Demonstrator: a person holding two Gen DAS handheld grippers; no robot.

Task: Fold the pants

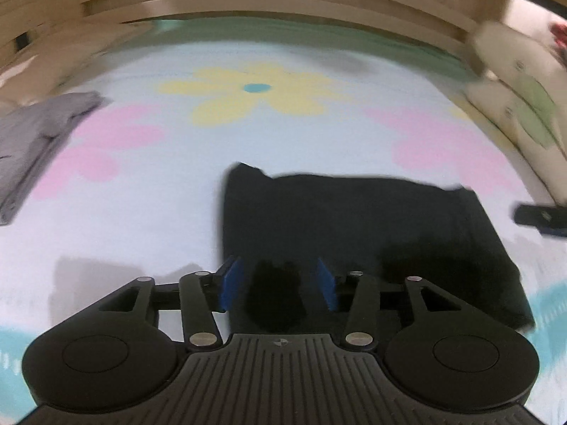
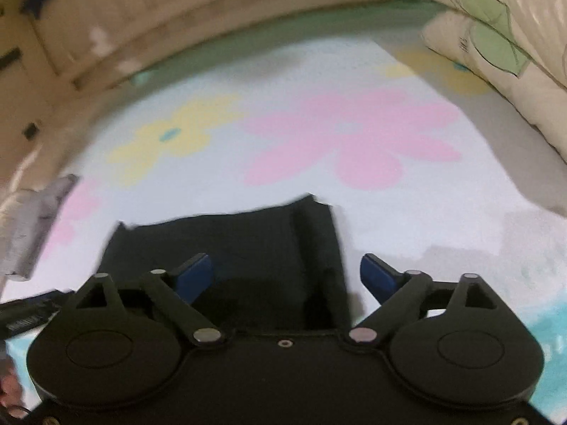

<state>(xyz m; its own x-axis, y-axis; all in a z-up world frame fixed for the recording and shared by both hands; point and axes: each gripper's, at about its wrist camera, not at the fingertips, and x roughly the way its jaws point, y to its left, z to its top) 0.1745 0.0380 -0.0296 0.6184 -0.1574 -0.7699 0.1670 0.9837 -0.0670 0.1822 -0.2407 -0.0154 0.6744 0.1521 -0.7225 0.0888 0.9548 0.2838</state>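
The black pants [image 1: 365,226] lie folded into a compact rectangle on the flowered bedsheet [image 1: 149,212]. My left gripper [image 1: 278,281] is over the near left corner of the pants, its blue pads [image 1: 230,283] apart with a bunched fold of black cloth between them. In the right wrist view the pants [image 2: 248,248] lie just ahead. My right gripper [image 2: 287,276] is wide open over their near right part, holding nothing.
A folded grey garment [image 1: 35,141] lies at the left, also in the right wrist view [image 2: 35,219]. Cream pillows [image 1: 521,106] stand at the right [image 2: 496,53]. A wooden headboard [image 1: 265,0] runs along the back. A dark flat device [image 1: 542,217] lies right of the pants.
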